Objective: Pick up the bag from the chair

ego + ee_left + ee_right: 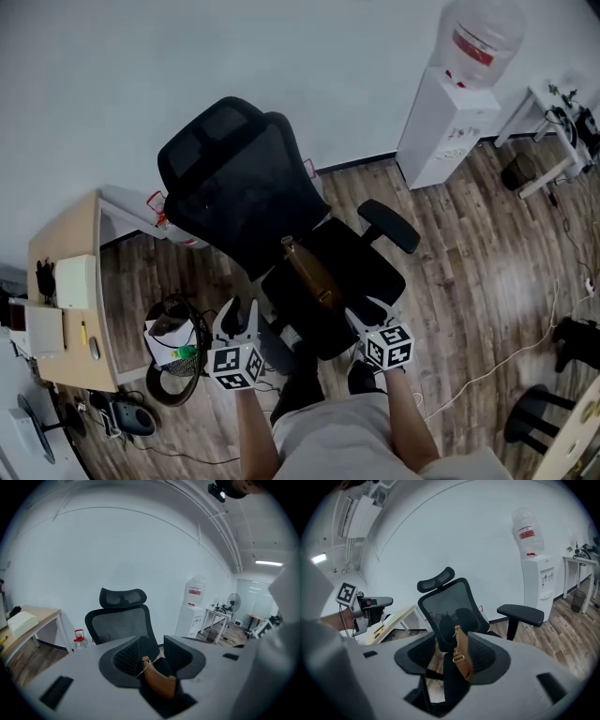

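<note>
A brown leather bag (314, 272) lies on the seat of a black mesh office chair (244, 187), its strap end leaning toward the backrest. My left gripper (240, 315) hovers at the seat's front left corner, short of the bag. My right gripper (367, 315) is at the front right corner, also apart from it. In the left gripper view the bag (159, 681) shows beyond the left gripper (153, 658), whose jaws stand apart with nothing between them. The right gripper view shows the bag (462, 660) ahead of the right gripper (454, 660), open as well.
A wooden desk (66, 300) with small items stands at the left, a wire waste basket (173, 352) beside it. A water dispenser (450, 122) is against the wall at the right, a white table (553, 131) past it. The chair's armrest (389, 225) juts out on the right.
</note>
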The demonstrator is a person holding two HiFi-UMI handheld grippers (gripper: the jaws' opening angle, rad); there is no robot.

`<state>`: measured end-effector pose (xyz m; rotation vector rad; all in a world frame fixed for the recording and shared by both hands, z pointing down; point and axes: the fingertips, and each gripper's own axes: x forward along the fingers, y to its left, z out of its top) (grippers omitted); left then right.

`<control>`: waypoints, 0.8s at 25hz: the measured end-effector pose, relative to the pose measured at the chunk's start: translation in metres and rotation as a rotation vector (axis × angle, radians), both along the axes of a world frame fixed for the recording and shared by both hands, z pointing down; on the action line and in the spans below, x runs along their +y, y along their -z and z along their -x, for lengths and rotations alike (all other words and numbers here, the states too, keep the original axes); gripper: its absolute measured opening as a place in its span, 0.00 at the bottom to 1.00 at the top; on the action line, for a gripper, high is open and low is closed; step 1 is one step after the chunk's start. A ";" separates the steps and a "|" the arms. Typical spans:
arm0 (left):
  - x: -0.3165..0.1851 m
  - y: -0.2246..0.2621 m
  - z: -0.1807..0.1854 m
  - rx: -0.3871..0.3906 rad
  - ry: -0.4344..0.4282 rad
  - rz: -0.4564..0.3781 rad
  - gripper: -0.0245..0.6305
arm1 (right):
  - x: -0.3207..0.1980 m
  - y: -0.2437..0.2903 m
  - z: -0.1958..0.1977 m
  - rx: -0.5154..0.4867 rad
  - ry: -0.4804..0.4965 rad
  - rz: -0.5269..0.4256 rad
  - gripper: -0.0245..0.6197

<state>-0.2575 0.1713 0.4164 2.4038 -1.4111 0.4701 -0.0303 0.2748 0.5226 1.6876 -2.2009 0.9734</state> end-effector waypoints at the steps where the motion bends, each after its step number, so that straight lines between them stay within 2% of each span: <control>1: -0.010 0.001 0.002 -0.004 -0.017 -0.001 0.27 | -0.007 -0.001 0.001 0.008 -0.020 -0.003 0.38; 7: -0.069 -0.019 0.012 -0.056 -0.173 0.024 0.27 | -0.033 -0.032 0.018 0.059 -0.070 0.064 0.38; 12: -0.107 -0.050 -0.005 -0.092 -0.378 0.033 0.27 | -0.041 -0.051 0.018 0.085 -0.144 0.107 0.38; 17: -0.118 -0.090 -0.053 -0.129 -0.638 0.023 0.27 | -0.035 -0.072 0.021 0.107 -0.217 0.142 0.38; 20: -0.121 -0.119 -0.077 -0.153 -0.758 0.013 0.29 | -0.023 -0.088 0.026 0.110 -0.231 0.178 0.39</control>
